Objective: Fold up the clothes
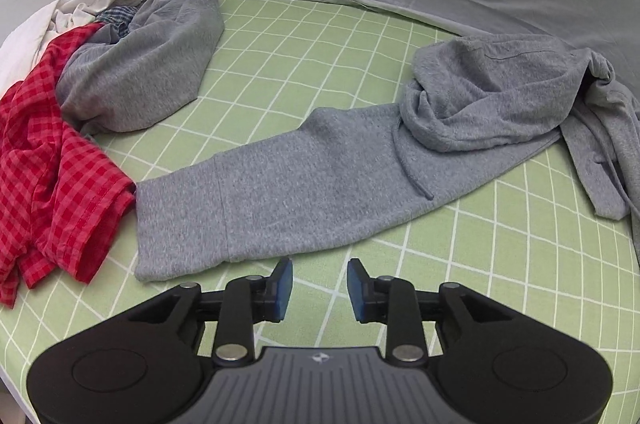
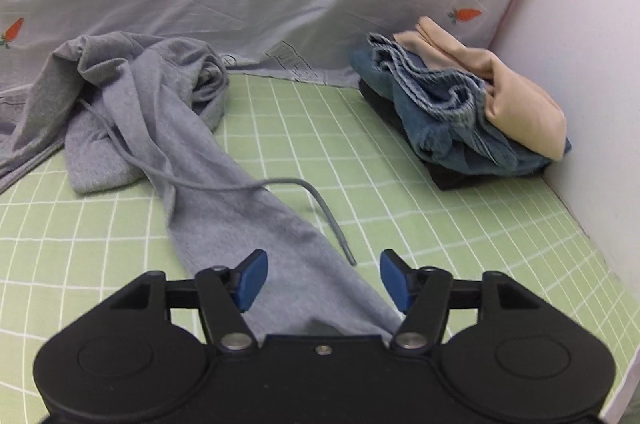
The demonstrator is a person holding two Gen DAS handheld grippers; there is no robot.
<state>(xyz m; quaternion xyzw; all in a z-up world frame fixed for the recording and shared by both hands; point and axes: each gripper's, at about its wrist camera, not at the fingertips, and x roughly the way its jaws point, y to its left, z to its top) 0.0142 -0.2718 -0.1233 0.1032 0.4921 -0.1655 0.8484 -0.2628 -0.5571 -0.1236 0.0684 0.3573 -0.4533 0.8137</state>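
Basically, far left of the left gripper [image 1: 319,284] sits a heap: red checked shirt [image 1: 52,175], white cloth [image 1: 80,7], another grey garment [image 1: 152,63], all overlapping. The red hem touches the cuff end of the grey hoodie [image 1: 304,179], so a careless pull on the cuff could drag the shirt along.

Left jaws stand apart, holding nothing, just short of the hoodie's near edge; a sleeve or body panel lies flat straight ahead of them, bunching into the hood up and to the right. Risk here: pads close on a single layer, or on the green grid sheet [image 1: 360,71] under it, and the fold goes crooked.

Right gripper [image 2: 323,278] is also spread wide and empty, with a long strip of the hoodie running between and under the jaws. The drawstring [image 2: 316,203] lies loose just ahead of the jaws, toward the right finger; it could get pinched instead of fabric, or snag and tug the hood.

Far right of those jaws, well apart, a stack of folded clothes [image 2: 472,111] leans against the wall; a wide sweep might topple it. The hoodie is rumpled now, not folded.
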